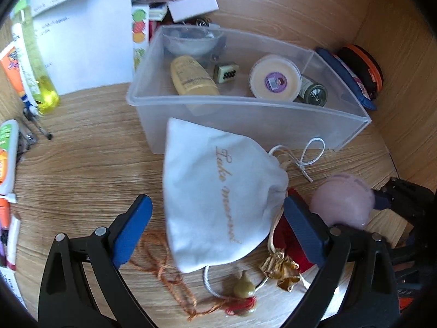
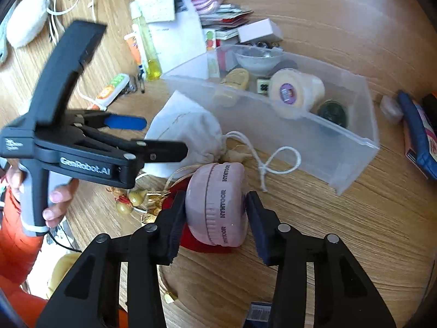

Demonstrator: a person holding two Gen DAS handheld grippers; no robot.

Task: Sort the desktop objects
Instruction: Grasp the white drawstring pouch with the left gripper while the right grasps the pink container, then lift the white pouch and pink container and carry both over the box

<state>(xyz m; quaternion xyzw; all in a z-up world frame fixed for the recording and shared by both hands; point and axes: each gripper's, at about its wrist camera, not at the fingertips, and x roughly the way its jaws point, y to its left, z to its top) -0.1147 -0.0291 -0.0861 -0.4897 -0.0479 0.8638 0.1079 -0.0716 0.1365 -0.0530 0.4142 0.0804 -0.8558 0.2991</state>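
Already a part of the sorting is done: inside the clear plastic storage box (image 1: 245, 114) are seen a pale yellow squeeze bottle (image 1: 192, 76), a round cream-coloured tub with a purple label (image 1: 274, 78), a small dark glass jar (image 1: 314, 93), a little white bowl (image 1: 191, 42) and a small cube-shaped item (image 1: 225, 72). Much is left on the wooden desk (image 1: 82, 169). The round pink plastic case printed with "HYNTOOR" (image 2: 217, 205) is held between the pads of the right gripper (image 2: 215, 218), just in front of the box and not yet above it, so this item is judged to be on its way in. The left gripper (image 1: 217, 232) is spread wide around the white drawstring fabric pouch with gold lettering (image 1: 218, 205), which lies on the desk beside the box wall, and nothing is gripped by it. Near the pouch a red item (image 1: 286, 235), gold foil ornaments (image 1: 281, 270) and an orange string (image 1: 164, 268) are waiting, and papers (image 1: 82, 41), tubes (image 2: 136, 49) and a dark blue zip case (image 1: 344, 76) lie around the box
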